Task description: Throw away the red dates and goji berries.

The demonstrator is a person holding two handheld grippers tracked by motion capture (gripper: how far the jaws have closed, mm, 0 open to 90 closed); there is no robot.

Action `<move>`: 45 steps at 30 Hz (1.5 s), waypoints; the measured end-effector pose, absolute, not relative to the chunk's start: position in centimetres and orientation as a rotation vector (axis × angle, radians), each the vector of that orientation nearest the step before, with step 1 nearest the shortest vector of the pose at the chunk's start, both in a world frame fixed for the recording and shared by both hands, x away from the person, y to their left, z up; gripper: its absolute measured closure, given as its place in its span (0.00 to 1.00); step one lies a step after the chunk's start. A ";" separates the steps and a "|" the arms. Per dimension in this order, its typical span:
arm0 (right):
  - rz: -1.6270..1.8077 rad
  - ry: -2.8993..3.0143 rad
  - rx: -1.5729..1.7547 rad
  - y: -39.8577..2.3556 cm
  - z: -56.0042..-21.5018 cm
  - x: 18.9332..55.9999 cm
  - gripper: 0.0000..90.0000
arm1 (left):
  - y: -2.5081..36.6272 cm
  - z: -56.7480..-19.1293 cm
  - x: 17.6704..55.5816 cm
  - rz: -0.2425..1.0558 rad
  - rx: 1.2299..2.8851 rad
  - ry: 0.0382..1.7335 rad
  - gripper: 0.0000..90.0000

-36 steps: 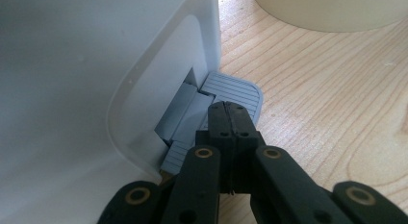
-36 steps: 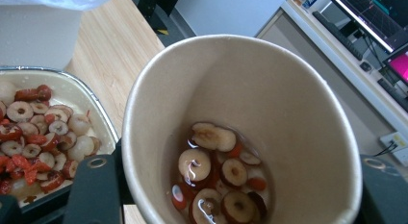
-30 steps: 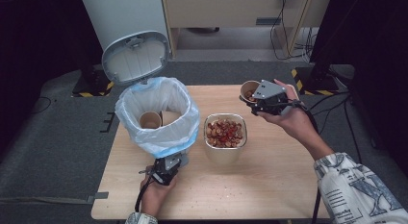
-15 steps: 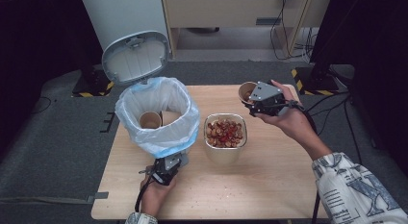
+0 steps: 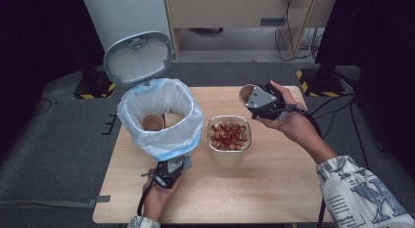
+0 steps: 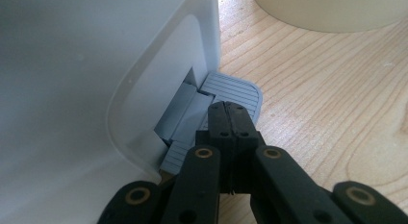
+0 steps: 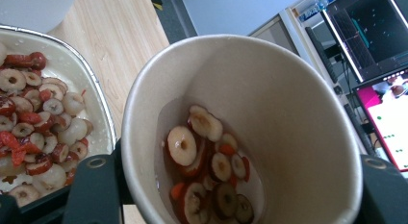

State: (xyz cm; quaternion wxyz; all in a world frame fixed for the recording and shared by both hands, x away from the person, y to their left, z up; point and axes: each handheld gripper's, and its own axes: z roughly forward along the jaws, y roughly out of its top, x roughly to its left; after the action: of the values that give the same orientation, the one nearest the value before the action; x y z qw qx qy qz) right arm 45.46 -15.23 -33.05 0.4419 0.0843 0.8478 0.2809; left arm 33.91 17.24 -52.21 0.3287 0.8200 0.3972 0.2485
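High view: my right gripper (image 5: 254,98) clamps the paper cup (image 5: 246,93) above the table (image 5: 274,184); light, crushable, so I grip its wall gently. Left gripper (image 6: 230,119), jaws closed, presses the bin pedal (image 6: 235,89).

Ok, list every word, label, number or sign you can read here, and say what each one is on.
None can be read.
Monitor screens: coloured graphics and dots, any text too small and blurred to read.
Sleeve: a dark printed pattern, no legible letters.
Paper cup, tray of sliced fruit, bin and its pedal: no lettering.
Yellow-and-black hazard tape on the floor: stripes, no words.
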 end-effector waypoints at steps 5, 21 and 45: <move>0.694 2.100 0.205 -15.0 -32.9 45.5 0.39 | 17.2 -52.2 33.9 0.650 2.146 1.040 1.00; 0.566 2.078 0.096 -13.7 -32.2 44.9 0.39 | 17.2 -52.2 33.9 0.654 2.140 1.054 1.00; 0.545 2.087 0.073 -13.6 -32.0 44.7 0.39 | 17.3 -52.2 34.0 0.649 2.151 1.030 1.00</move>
State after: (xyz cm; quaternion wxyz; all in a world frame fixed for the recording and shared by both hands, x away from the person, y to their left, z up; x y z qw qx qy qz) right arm 44.74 -13.58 -31.99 0.4723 0.0297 0.8523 0.2228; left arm 33.98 17.32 -52.17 0.3287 0.8218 0.3937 0.2480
